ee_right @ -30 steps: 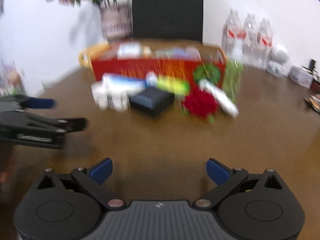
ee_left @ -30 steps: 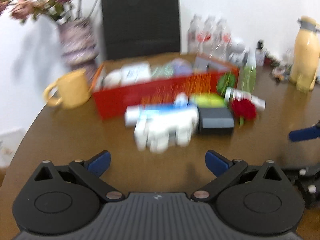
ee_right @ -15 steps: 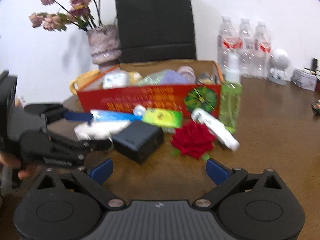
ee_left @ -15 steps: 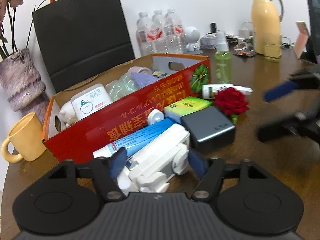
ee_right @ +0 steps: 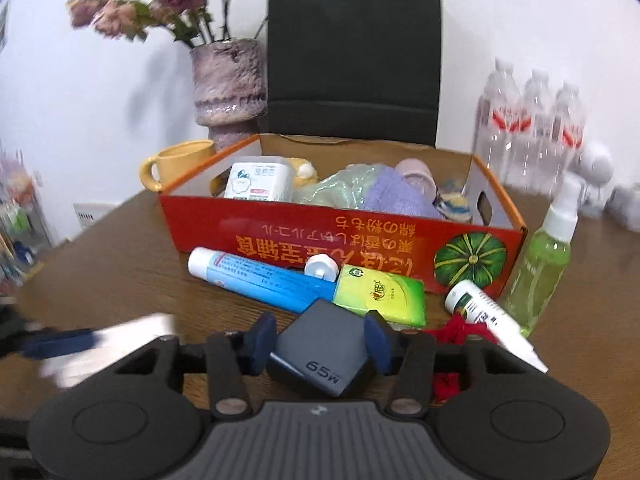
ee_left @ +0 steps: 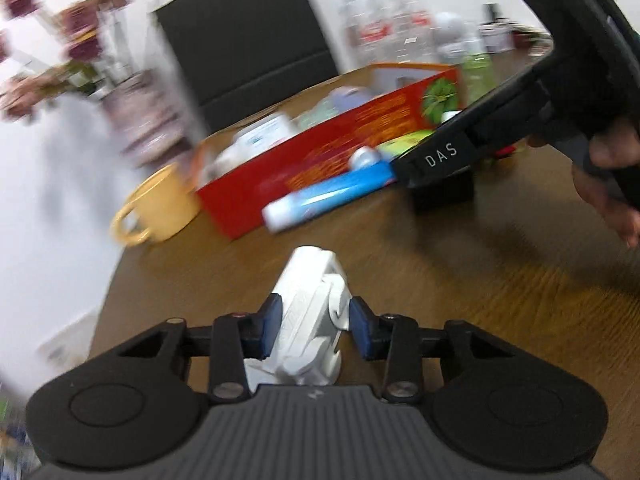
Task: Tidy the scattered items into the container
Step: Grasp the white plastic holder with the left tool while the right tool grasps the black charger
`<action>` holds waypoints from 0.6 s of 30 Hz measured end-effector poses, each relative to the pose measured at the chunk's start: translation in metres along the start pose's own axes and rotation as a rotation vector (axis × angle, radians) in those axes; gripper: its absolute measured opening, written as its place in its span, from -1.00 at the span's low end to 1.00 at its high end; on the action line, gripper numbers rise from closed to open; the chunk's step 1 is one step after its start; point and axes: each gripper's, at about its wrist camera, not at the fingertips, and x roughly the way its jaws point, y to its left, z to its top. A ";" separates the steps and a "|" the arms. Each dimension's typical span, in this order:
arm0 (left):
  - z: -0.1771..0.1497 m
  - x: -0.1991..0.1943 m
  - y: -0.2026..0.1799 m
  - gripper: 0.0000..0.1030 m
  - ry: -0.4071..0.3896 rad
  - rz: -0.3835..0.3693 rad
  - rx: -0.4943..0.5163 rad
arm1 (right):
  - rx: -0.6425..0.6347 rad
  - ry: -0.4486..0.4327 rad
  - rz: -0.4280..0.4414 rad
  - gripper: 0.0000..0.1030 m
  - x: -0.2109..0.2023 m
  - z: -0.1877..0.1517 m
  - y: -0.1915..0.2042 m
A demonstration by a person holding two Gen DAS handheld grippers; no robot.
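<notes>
My left gripper (ee_left: 316, 326) is shut on a white plastic gadget (ee_left: 310, 320) and holds it above the table, away from the red cardboard box (ee_left: 320, 168). My right gripper (ee_right: 320, 340) is shut on a dark 65W charger block (ee_right: 324, 350) in front of the red box (ee_right: 320, 236). A blue tube (ee_right: 260, 276), a green tissue pack (ee_right: 380, 292), a white bottle (ee_right: 484, 312), a green spray bottle (ee_right: 540, 264) and a red rose (ee_right: 460, 332) lie by the box front. The box holds several items.
A yellow mug (ee_right: 176, 164) stands left of the box and a vase of flowers (ee_right: 228, 88) behind it. A black paper bag (ee_right: 352, 52) and water bottles (ee_right: 532, 120) stand at the back. The table's left edge (ee_left: 108, 276) is near my left gripper.
My left gripper has closed on the white gadget and pulled it back and up from the pile. My right gripper has moved in and closed on the charger block.
</notes>
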 end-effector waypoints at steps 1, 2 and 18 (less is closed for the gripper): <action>-0.001 -0.005 0.000 -0.27 0.015 0.019 -0.051 | -0.020 -0.007 -0.012 0.00 0.001 -0.002 0.003; 0.000 -0.009 0.002 -0.27 0.027 0.021 -0.109 | -0.039 -0.013 -0.024 0.01 0.001 -0.003 0.007; -0.003 -0.012 0.036 0.95 -0.084 -0.158 -0.105 | 0.032 0.059 -0.018 0.19 0.013 -0.021 -0.005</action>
